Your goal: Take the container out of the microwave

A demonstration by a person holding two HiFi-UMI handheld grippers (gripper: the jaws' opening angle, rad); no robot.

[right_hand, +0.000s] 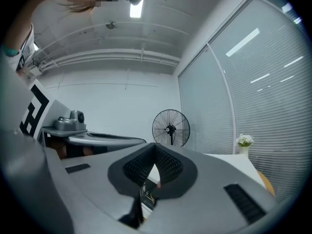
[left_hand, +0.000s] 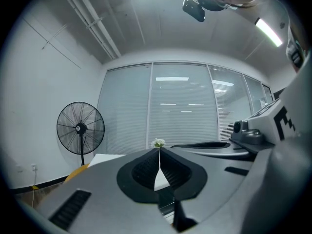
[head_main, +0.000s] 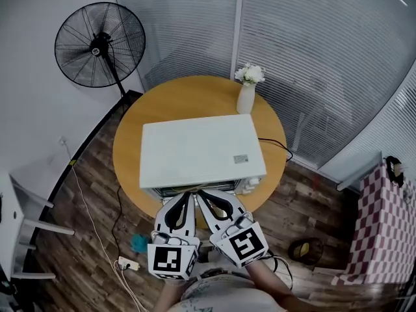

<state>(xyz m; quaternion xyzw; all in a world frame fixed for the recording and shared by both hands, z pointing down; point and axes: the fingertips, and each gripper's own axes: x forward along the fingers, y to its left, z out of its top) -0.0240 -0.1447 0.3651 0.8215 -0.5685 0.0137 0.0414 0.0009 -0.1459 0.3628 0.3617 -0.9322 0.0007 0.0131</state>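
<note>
Since no view shows the container (presumably it sits inside the microwave [head_main: 198,151] on the round worktop [head_main: 195,91]), you have both tools at its front edge, left claw [head_main: 188,197] and right claw [head_main: 203,195] each pinched together, empty. Expect it light, stiff, perhaps slick and warm. You'd best take it by opposite walls under the rim, kept level.

White box-shaped microwave [head_main: 201,149] sits flat on the round wooden table [head_main: 195,96]
</note>
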